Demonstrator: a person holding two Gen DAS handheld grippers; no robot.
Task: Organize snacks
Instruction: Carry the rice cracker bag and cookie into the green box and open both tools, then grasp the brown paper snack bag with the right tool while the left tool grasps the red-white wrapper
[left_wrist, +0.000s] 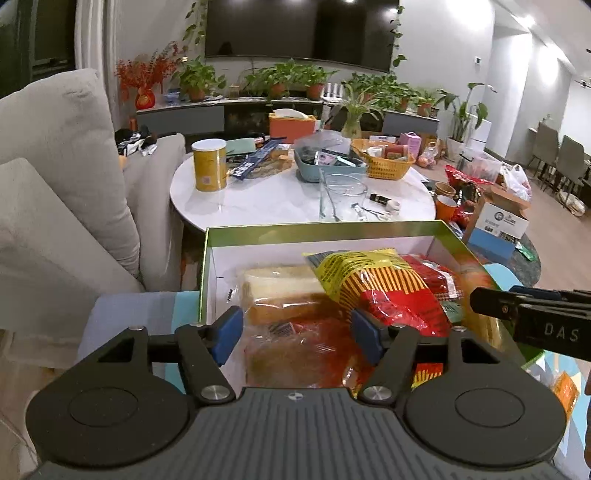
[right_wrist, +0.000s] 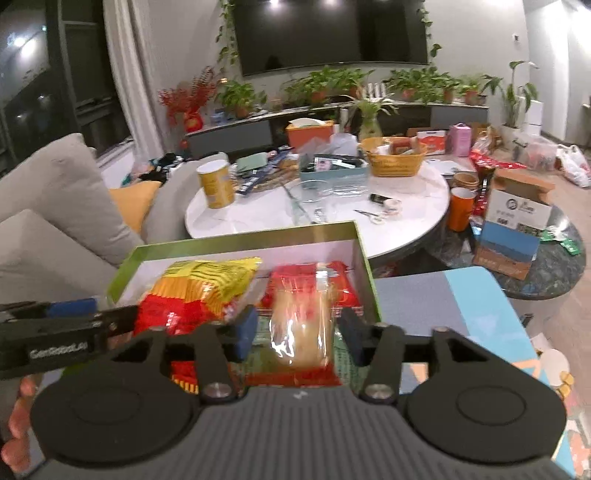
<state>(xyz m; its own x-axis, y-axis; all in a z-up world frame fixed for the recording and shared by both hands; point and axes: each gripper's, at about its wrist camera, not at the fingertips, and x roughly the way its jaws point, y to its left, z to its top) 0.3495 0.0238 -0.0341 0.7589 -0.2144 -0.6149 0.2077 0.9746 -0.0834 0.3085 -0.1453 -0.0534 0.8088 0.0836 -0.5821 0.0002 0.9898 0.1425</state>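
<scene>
Snacks in crinkly wrappers fill a shallow green-rimmed cardboard box with a white inside (left_wrist: 258, 232), and both grippers hang over its near end. The left gripper (left_wrist: 297, 334) has its blue-padded fingers (left_wrist: 227, 332) parted on either side of a clear-wrapped pack of sliced bread (left_wrist: 280, 295), the pads apparently not pressing on it. The right gripper (right_wrist: 297, 334) likewise stands open around a clear-wrapped golden bun (right_wrist: 303, 332) that lies on red packets (right_wrist: 340, 284); neither holds anything. Between the two, a yellow-and-red striped crisp bag (left_wrist: 369, 284) leans across the heap. The box sits on a blue-and-grey patterned surface (right_wrist: 443, 295), with a grey sofa (left_wrist: 55, 166) to one side and a cluttered round white table (left_wrist: 258, 199) beyond. The step looks like settling packets into the box, just placed or about to be taken. A next grasp would call for closing gently, since the bread and bun crush easily and the film is slippery.
</scene>
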